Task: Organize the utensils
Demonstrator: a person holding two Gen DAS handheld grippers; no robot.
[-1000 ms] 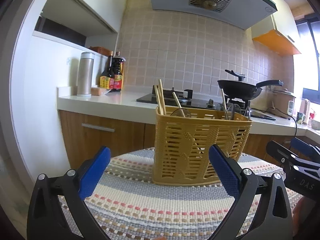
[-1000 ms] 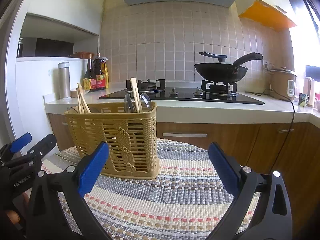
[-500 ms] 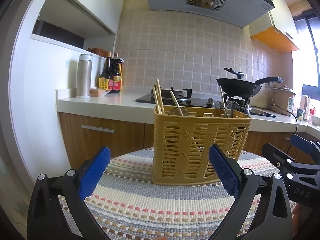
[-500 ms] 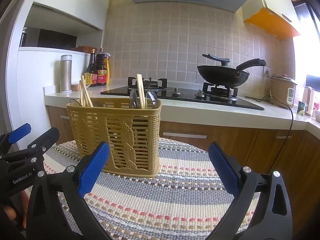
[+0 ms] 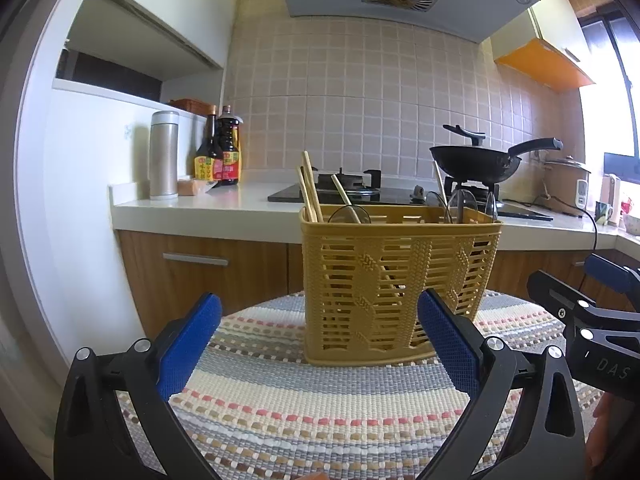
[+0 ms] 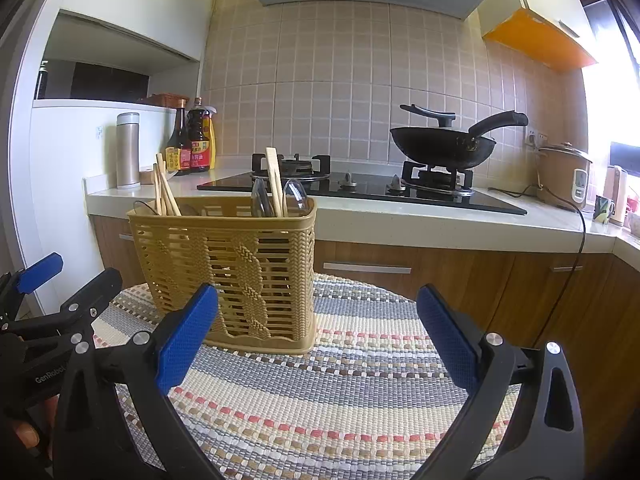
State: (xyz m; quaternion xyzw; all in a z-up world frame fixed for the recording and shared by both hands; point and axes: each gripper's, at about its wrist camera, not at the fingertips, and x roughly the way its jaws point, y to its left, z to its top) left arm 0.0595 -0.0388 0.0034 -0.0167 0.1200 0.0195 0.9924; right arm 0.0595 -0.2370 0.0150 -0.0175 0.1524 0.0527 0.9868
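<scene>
A tan slotted utensil basket (image 5: 394, 280) (image 6: 236, 272) stands upright on a striped woven mat (image 5: 320, 408) (image 6: 360, 392). Wooden chopsticks (image 5: 310, 188) (image 6: 164, 192) stick out of its left part. Metal spoons (image 5: 460, 206) (image 6: 294, 200) and one more chopstick (image 6: 275, 180) poke out of its right part. My left gripper (image 5: 316, 344) is open, its blue pads spread wide in front of the basket, nothing between them. My right gripper (image 6: 316, 340) is open too and empty, with the basket ahead and to its left. Each gripper shows at the edge of the other's view.
Behind the mat runs a white counter (image 5: 208, 204) with wooden cabinets below. On it stand a steel flask (image 5: 164, 156), sauce bottles (image 5: 220, 152), a gas hob with a black wok (image 6: 444, 144), and a rice cooker (image 6: 564, 176) with a hanging cord.
Both grippers have dropped lower and tilted up a little, so the basket sits higher against the counter. Both stay open and empty; the basket has not moved.
</scene>
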